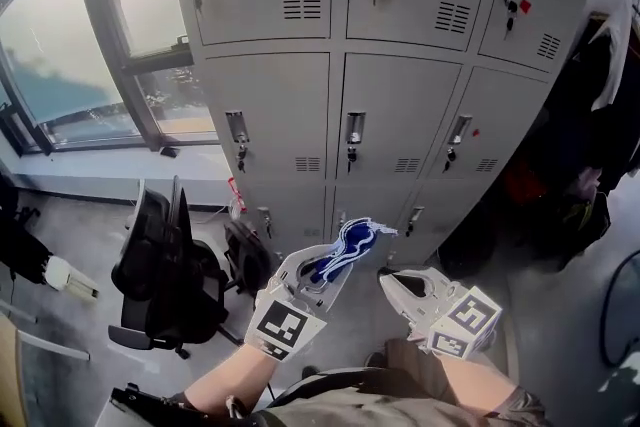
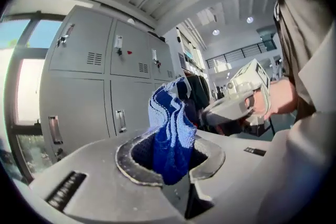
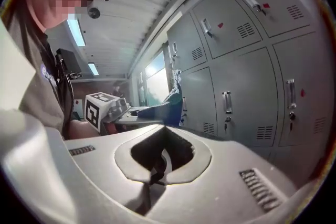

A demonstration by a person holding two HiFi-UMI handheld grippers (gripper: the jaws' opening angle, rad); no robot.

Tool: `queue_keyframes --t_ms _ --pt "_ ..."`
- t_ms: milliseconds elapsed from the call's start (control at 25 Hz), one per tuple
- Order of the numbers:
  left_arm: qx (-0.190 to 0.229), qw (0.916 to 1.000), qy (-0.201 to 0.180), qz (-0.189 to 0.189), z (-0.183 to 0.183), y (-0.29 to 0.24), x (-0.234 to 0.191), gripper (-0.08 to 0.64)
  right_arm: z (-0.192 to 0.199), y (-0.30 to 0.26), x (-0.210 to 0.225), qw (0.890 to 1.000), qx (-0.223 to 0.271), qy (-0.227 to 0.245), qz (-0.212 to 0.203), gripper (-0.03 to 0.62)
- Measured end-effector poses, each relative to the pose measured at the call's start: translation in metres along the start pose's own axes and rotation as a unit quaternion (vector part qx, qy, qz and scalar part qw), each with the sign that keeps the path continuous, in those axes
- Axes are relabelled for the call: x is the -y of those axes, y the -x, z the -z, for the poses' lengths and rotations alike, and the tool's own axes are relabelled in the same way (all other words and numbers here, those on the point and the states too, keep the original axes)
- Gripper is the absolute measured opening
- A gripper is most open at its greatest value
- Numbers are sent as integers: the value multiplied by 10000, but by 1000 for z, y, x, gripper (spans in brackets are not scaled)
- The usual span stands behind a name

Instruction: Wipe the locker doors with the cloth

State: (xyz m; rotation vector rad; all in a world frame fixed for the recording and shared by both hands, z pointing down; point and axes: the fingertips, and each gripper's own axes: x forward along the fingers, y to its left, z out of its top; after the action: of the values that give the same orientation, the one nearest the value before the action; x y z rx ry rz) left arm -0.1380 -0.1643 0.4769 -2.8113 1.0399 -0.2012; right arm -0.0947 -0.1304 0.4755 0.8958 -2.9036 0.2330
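Note:
A bank of grey locker doors (image 1: 385, 105) fills the upper half of the head view, with handles, vents and keys. My left gripper (image 1: 330, 267) is low in the middle, shut on a blue cloth (image 1: 345, 247) that sticks up from its jaws. In the left gripper view the blue cloth (image 2: 170, 131) stands folded between the jaws, lockers (image 2: 100, 86) behind it. My right gripper (image 1: 395, 280) is beside it to the right, shut with nothing in it. The right gripper view shows the lockers (image 3: 247, 76) ahead and the left gripper (image 3: 113, 107) with the cloth (image 3: 170, 99) at left.
A black office chair (image 1: 165, 265) stands at the lower left near the window (image 1: 70, 45). Dark clothes (image 1: 600, 135) hang at the right of the lockers. A black bag (image 1: 245, 255) lies at the lockers' foot.

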Motion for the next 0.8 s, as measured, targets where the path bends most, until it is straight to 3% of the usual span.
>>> queue_keyframes --t_ms 200,320,600,800 --pt "400 9921 1186 99 -23 22 10 92 -3 6 -5 9992 70 335 -183 6" --pt "701 9840 1617 260 -49 23 18 92 -15 13 -5 9975 223 545 -394 6" --pt "645 9850 1588 200 -61 11 44 92 -14 29 0 9960 363 451 -685 6" --pt "578 9853 1601 124 -57 4 55 92 -12 42 6 9963 375 367 -678 6"
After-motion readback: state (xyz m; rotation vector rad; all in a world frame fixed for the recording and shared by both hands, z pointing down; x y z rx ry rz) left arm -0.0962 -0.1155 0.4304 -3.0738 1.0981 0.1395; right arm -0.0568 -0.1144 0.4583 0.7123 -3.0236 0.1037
